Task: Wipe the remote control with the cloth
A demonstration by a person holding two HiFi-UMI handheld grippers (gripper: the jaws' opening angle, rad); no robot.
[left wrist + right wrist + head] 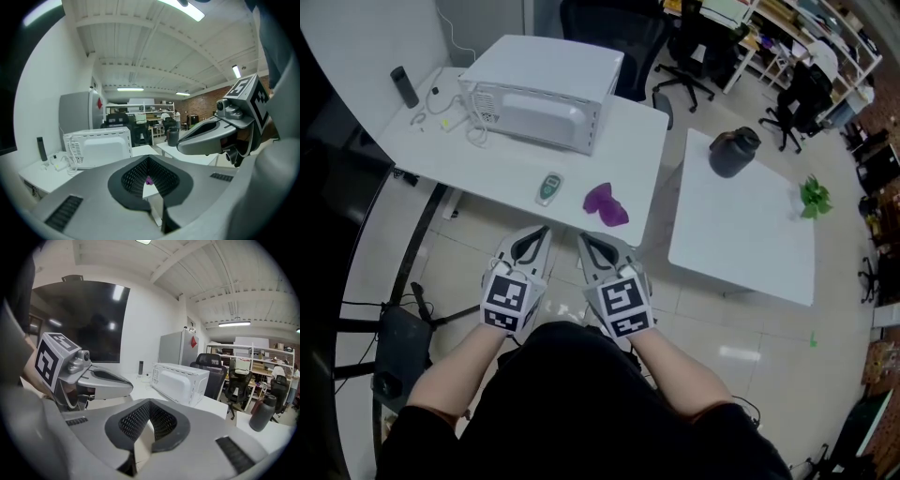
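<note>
— Now, how do we find both grippers?
— We hold the left gripper [544,232] and the right gripper [582,237] side by side, off the near edge of the white table [492,169]; each has its jaws closed together with nothing between them
— And where do we locate the task items?
— The remote control [548,187] lies flat on the white table in front of the microwave oven [542,94]; the purple cloth [606,204] lies crumpled near it, to its right, apart from both grippers

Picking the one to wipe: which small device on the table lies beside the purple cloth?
The pale grey-green remote just left of the cloth; the black device stands at the far left.
</note>
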